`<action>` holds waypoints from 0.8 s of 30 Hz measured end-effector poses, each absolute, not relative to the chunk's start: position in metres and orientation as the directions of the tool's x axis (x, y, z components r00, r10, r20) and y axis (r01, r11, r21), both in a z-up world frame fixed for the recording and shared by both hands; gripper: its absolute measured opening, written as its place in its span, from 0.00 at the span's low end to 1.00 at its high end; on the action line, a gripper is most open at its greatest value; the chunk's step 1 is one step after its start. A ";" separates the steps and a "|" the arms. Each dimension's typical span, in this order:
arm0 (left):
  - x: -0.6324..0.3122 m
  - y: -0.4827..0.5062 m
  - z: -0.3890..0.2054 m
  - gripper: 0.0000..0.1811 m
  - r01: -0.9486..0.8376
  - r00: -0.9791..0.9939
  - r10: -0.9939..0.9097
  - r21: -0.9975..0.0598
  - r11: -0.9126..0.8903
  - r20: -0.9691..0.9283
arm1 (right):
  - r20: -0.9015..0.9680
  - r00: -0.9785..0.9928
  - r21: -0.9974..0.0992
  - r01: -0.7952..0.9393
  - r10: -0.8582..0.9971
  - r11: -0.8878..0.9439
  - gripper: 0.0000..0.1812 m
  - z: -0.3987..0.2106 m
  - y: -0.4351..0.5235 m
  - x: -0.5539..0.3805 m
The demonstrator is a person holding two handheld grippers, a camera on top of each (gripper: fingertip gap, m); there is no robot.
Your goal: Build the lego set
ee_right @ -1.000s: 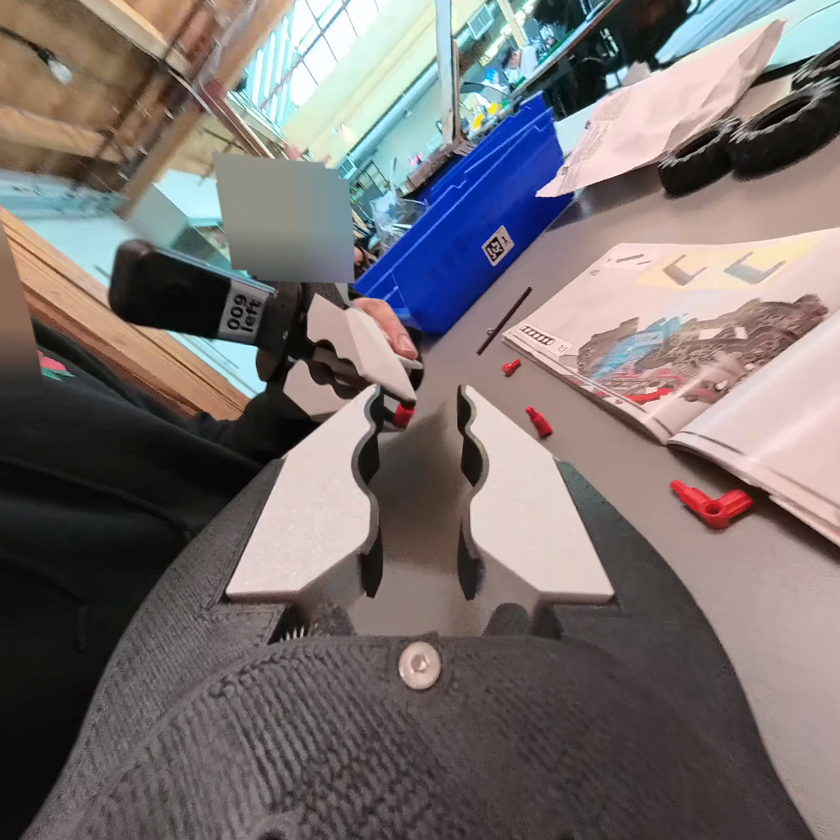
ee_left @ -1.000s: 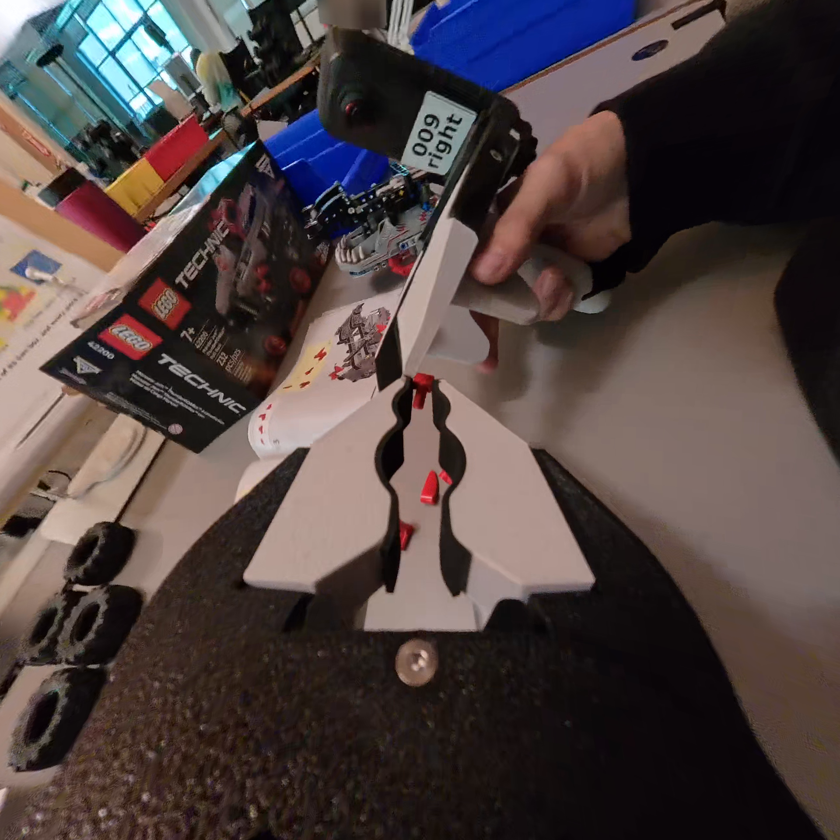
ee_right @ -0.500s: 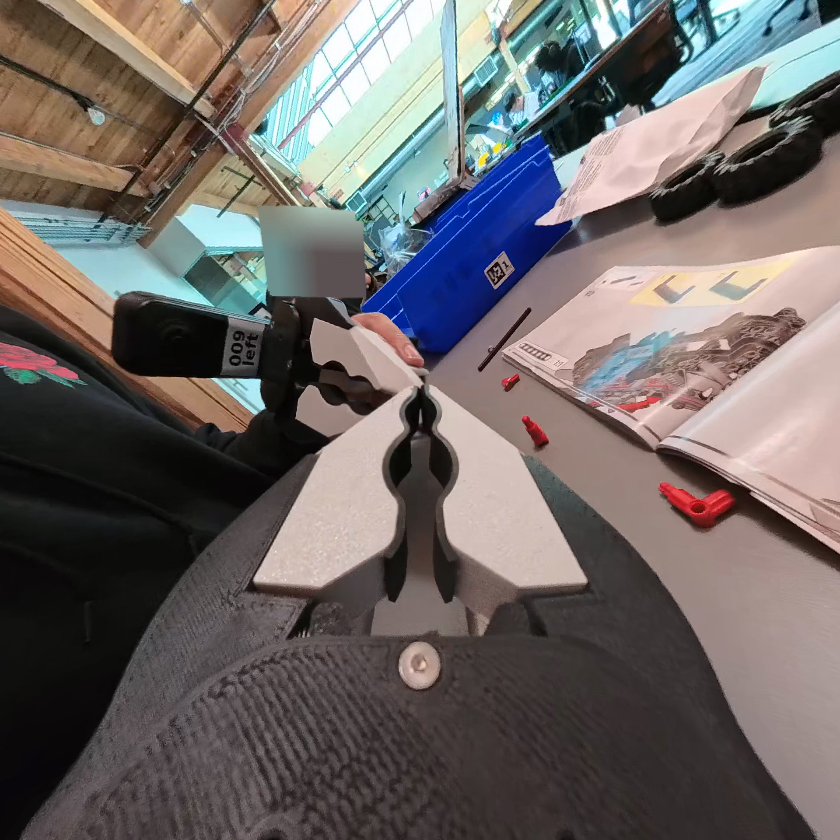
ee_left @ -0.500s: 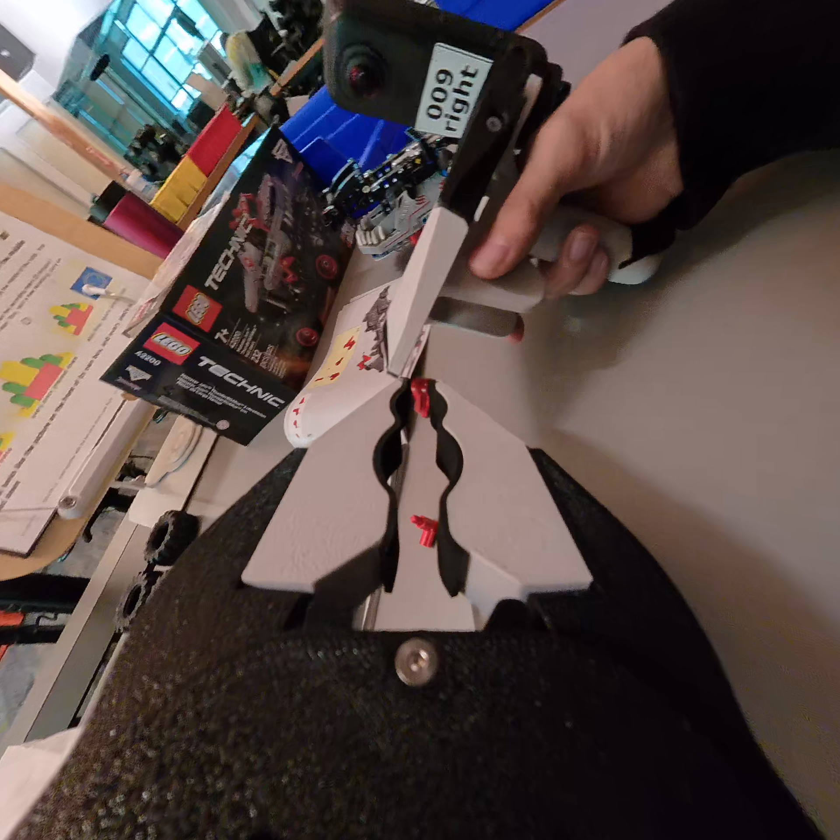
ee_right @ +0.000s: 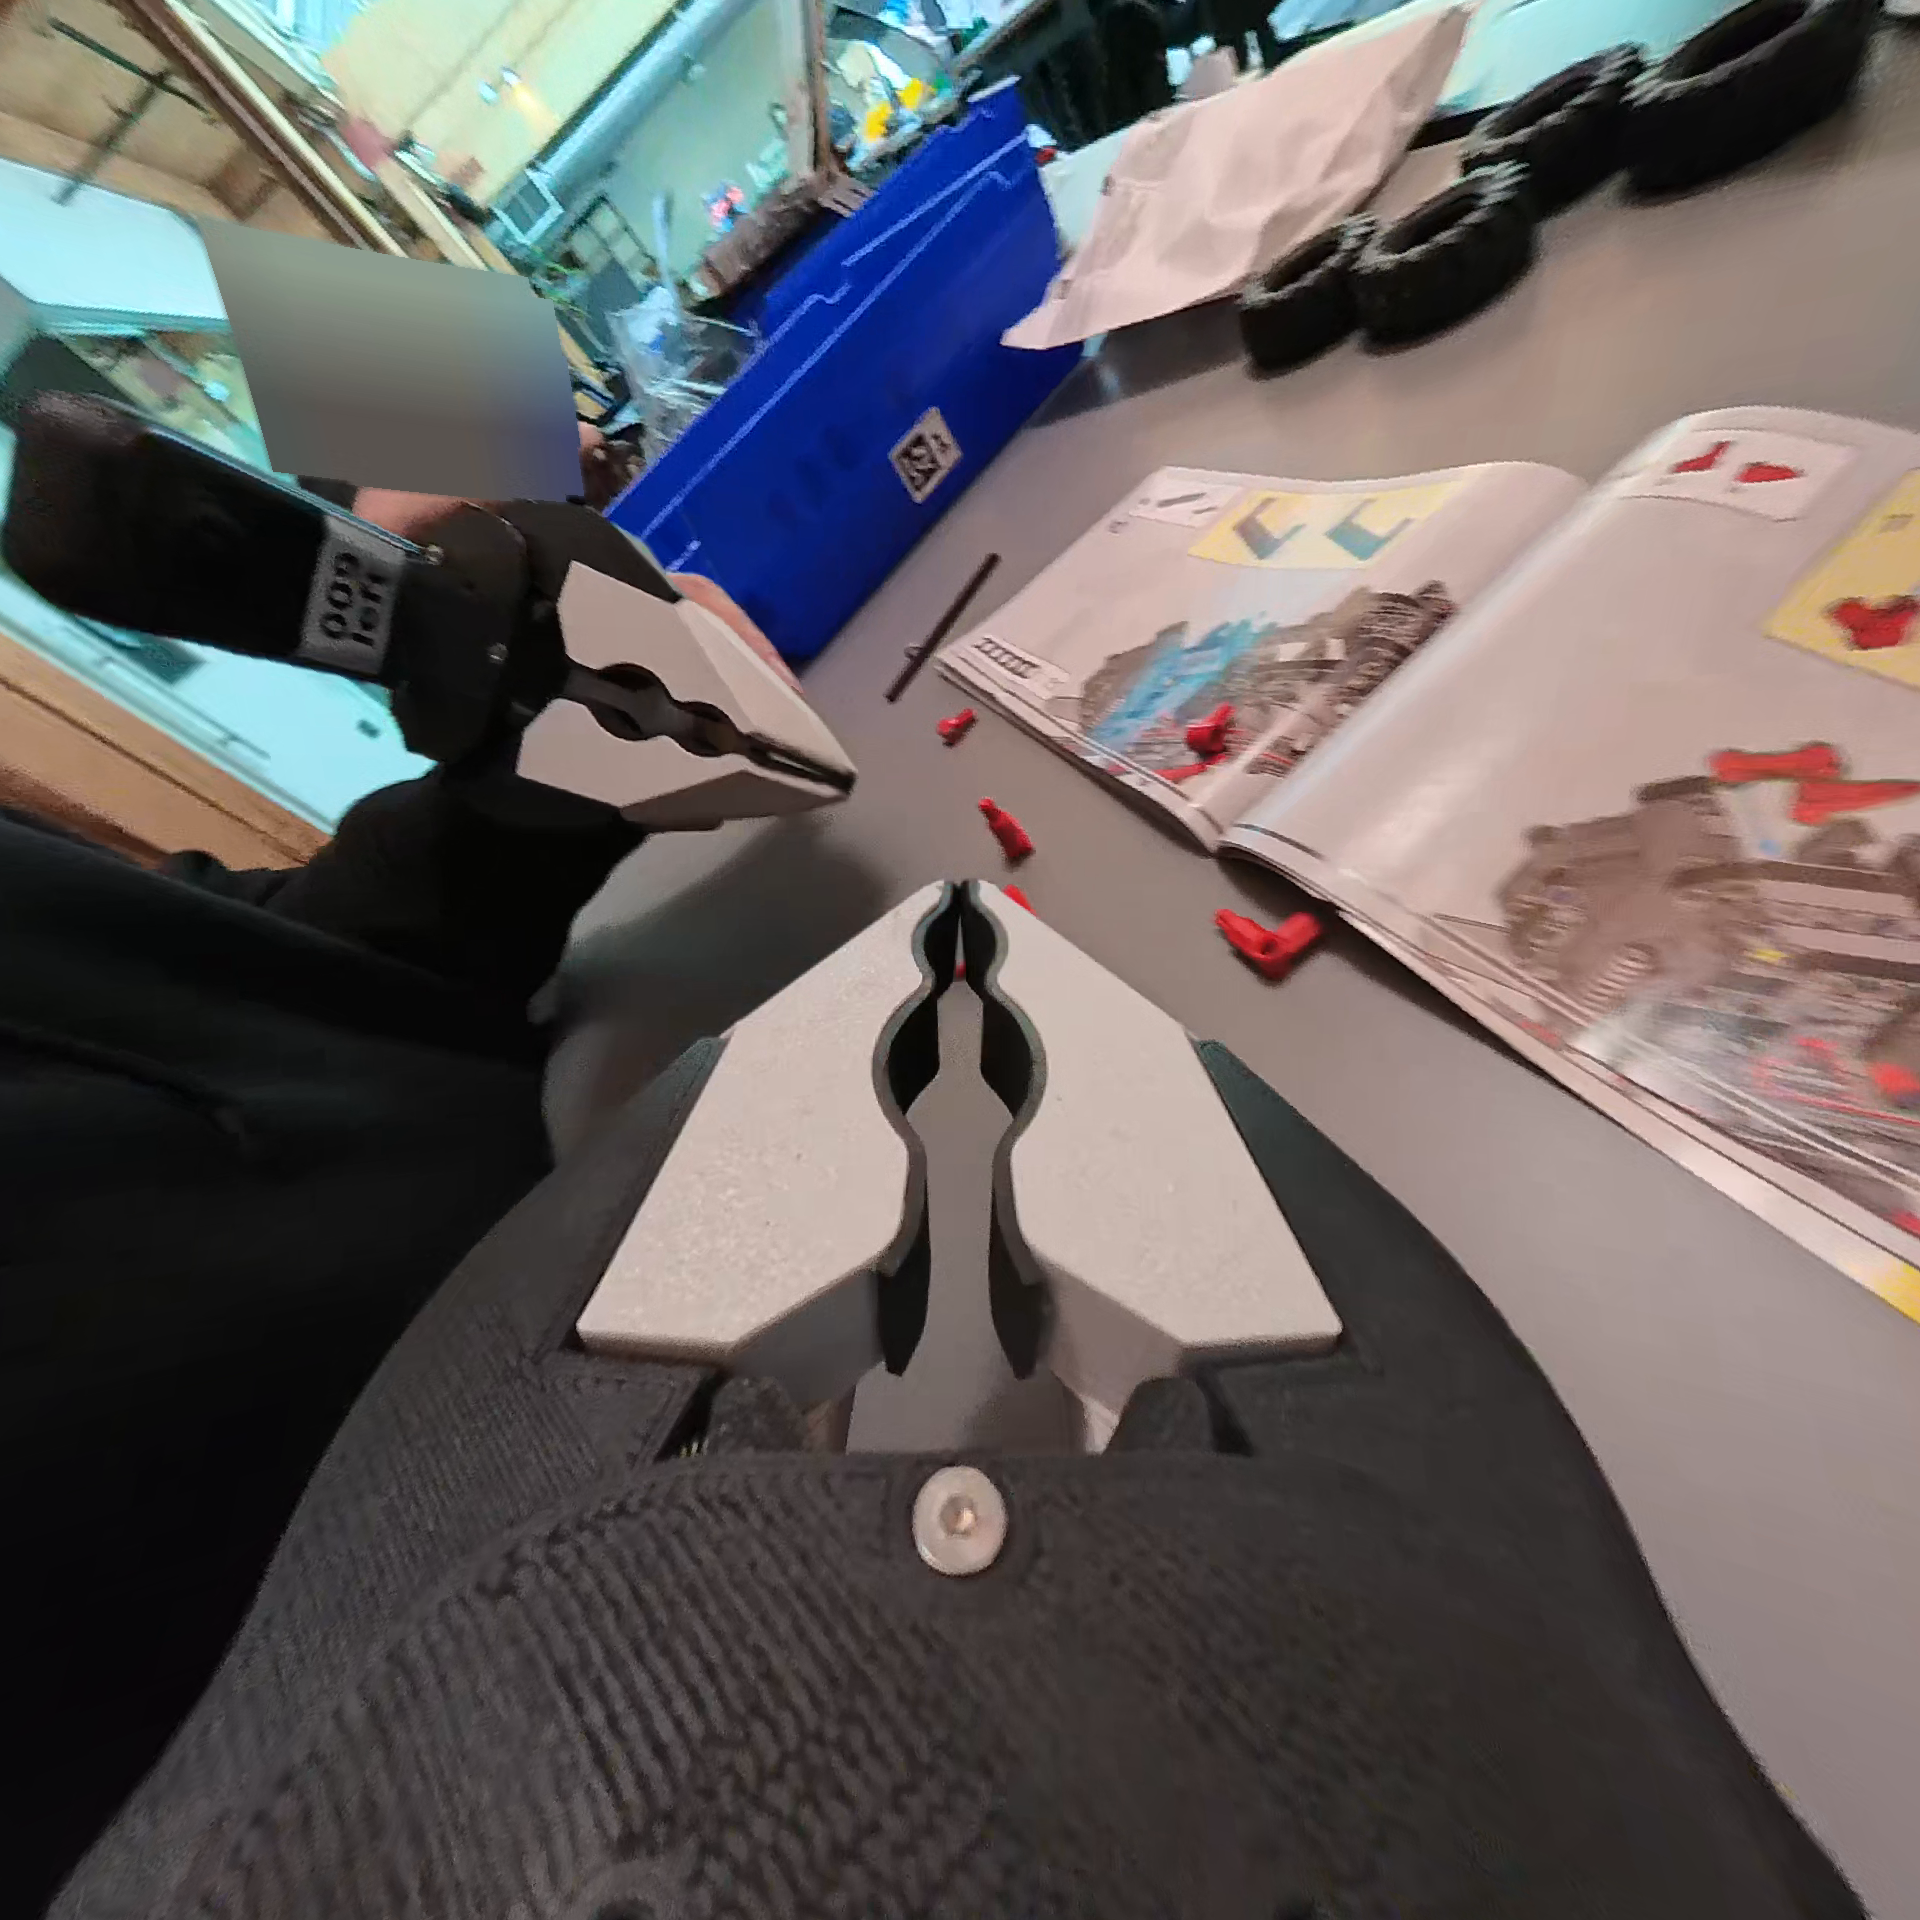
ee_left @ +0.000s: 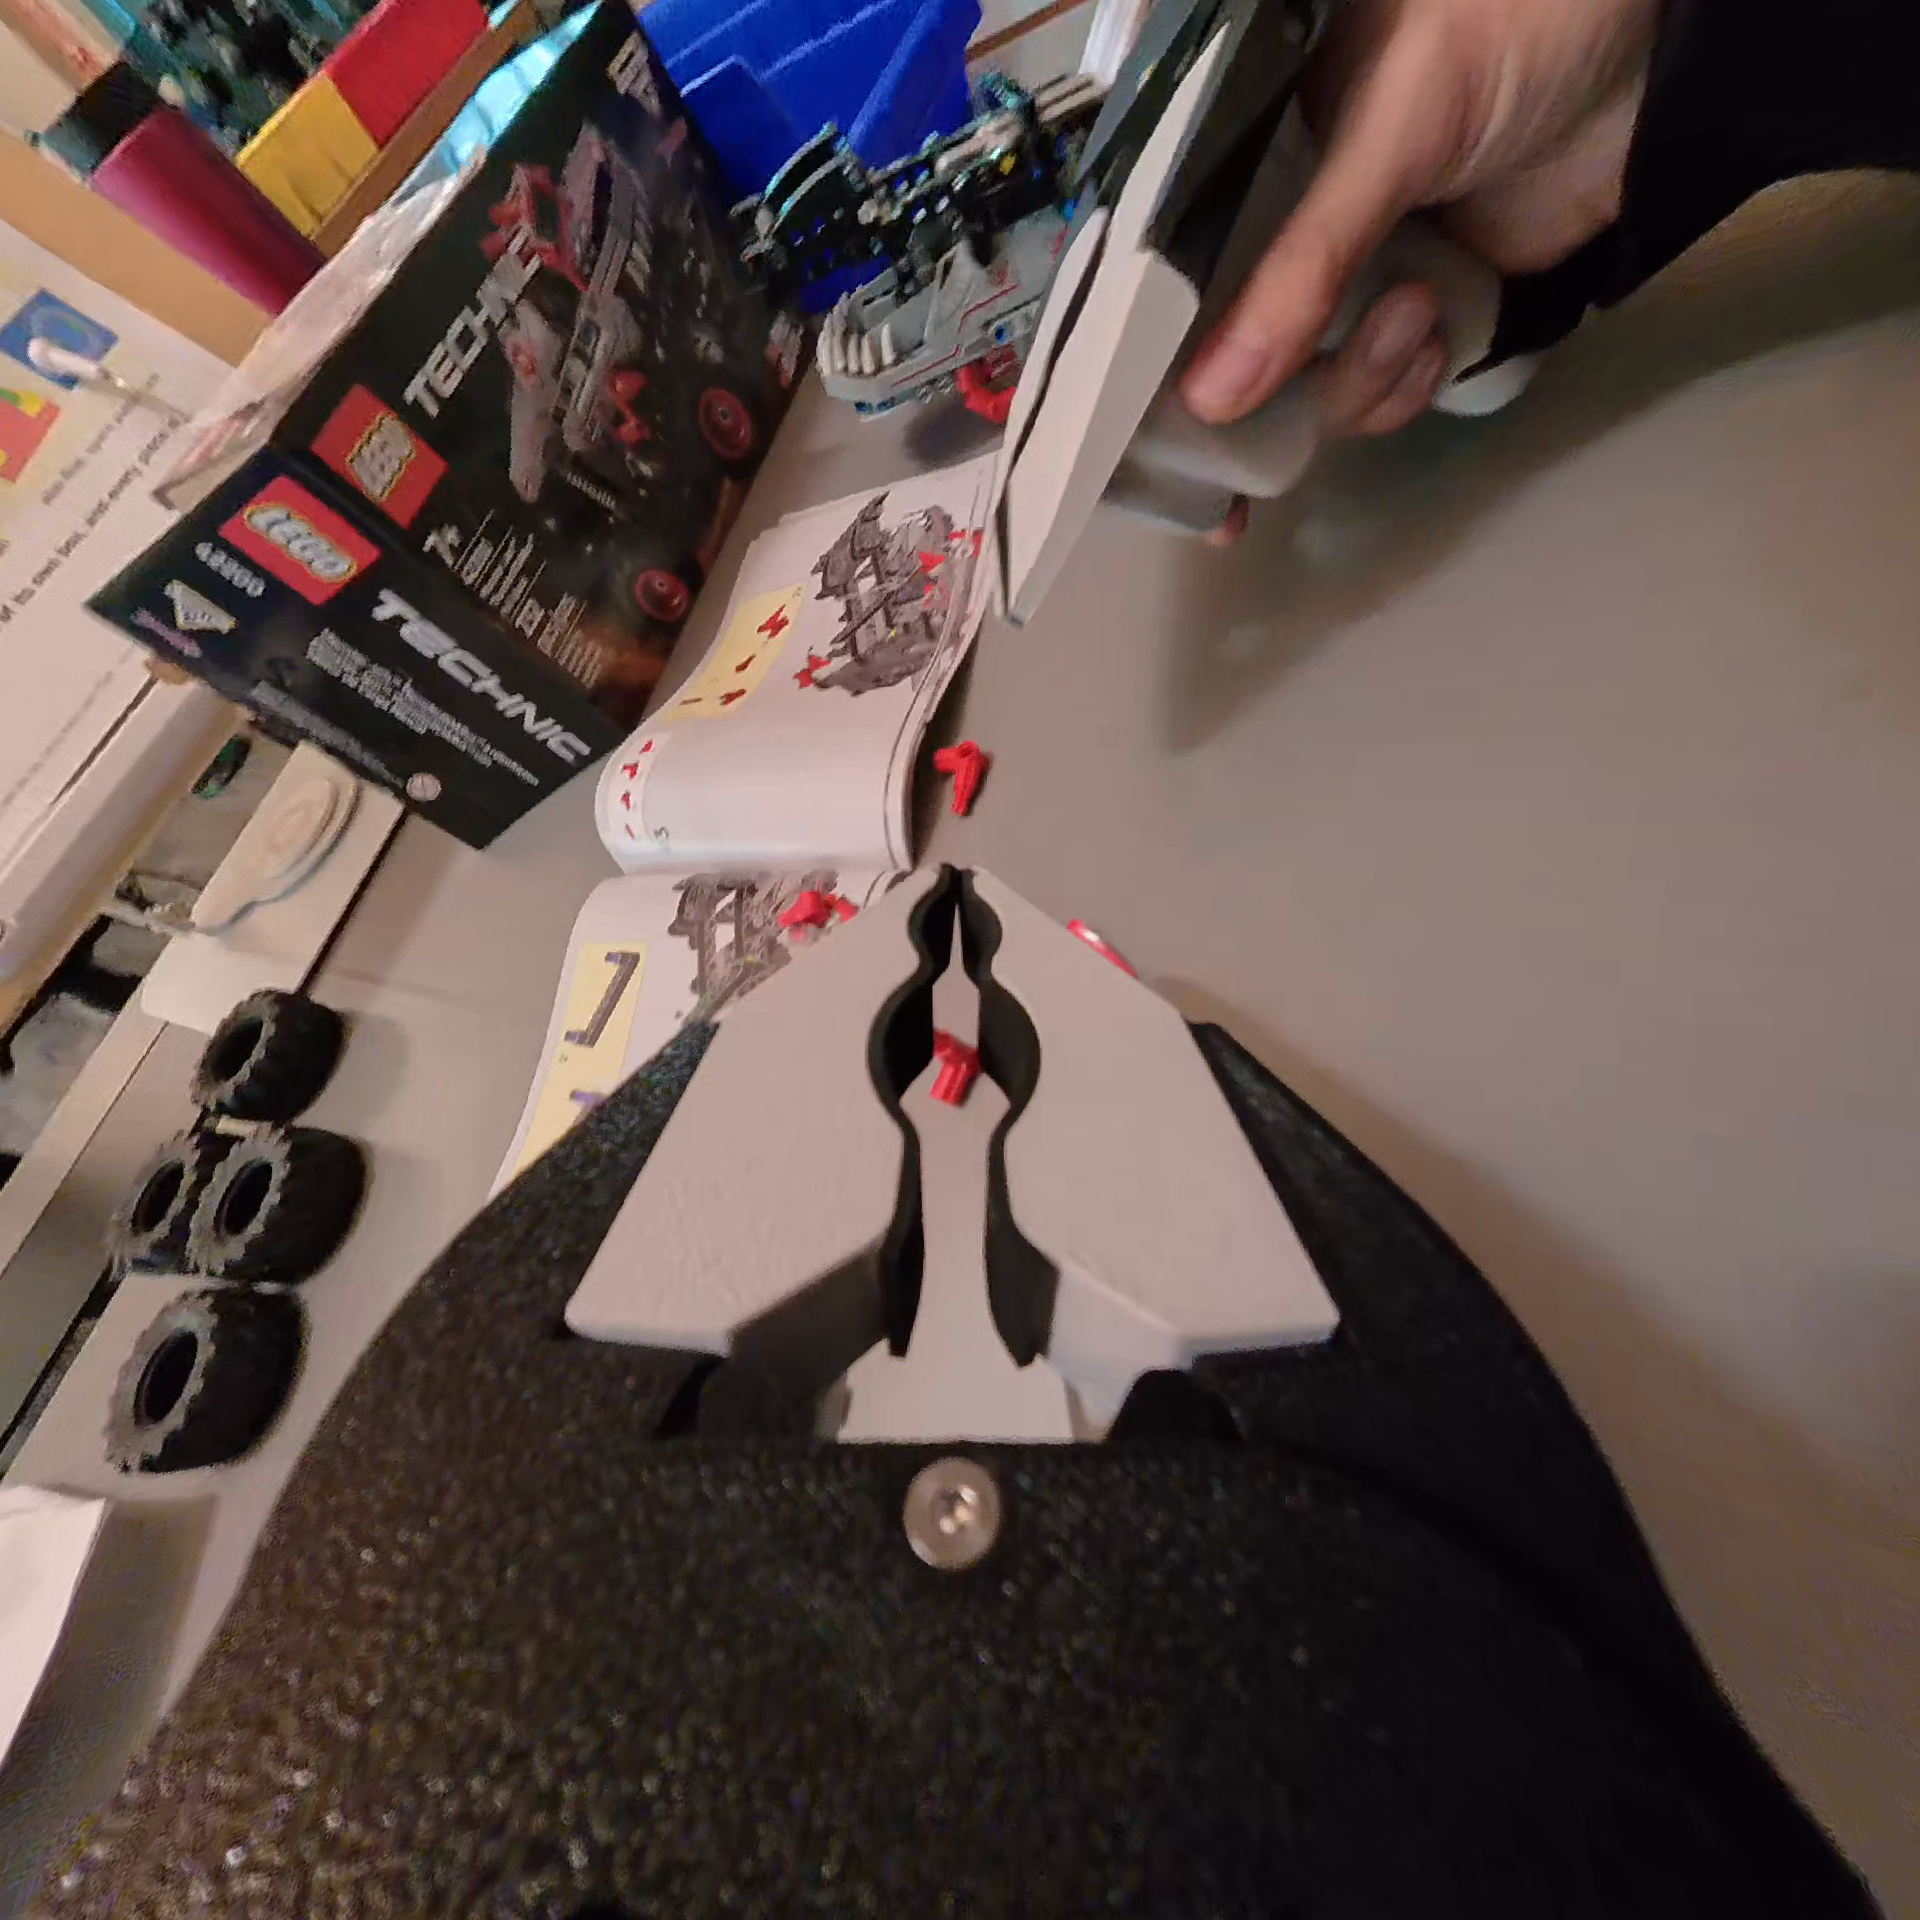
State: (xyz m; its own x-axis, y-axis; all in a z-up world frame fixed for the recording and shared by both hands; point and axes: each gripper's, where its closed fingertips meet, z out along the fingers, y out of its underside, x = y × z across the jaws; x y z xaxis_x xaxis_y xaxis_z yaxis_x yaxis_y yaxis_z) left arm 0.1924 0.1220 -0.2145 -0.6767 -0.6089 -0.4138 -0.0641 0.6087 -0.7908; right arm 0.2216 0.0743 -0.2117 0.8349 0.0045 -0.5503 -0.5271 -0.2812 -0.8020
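Our left gripper (ee_left: 958,883) has its jaws closed at the tips, above the open instruction booklet (ee_left: 790,717) on the grey desk (ee_left: 1507,883). A red connector piece (ee_left: 961,771) lies beside the booklet. Our right gripper (ee_left: 1023,608) hangs above, jaws together. Black tyres (ee_left: 244,1205) sit left, near the set box (ee_left: 468,499).

A long blue plastic storage bin (ee_right: 862,436) bearing a square black-and-white tag stands on the grey tabletop (ee_right: 1039,540), with a crumpled sheet of pale paper (ee_right: 1247,197) lying just beyond it. Across the table, more blue plastic bins (ee_left: 790,94) sit near red (ee_left: 416,42), yellow (ee_left: 312,135) and maroon (ee_left: 197,197) blocks. A white printed poster with coloured shapes (ee_left: 42,416) lies at the far left.
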 end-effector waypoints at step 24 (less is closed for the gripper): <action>0.270 0.134 -0.262 0.13 -0.596 -0.514 -0.858 -0.719 0.359 -0.002 | -0.189 0.940 -0.828 -0.309 -0.286 -0.468 0.11 -0.253 0.059 0.260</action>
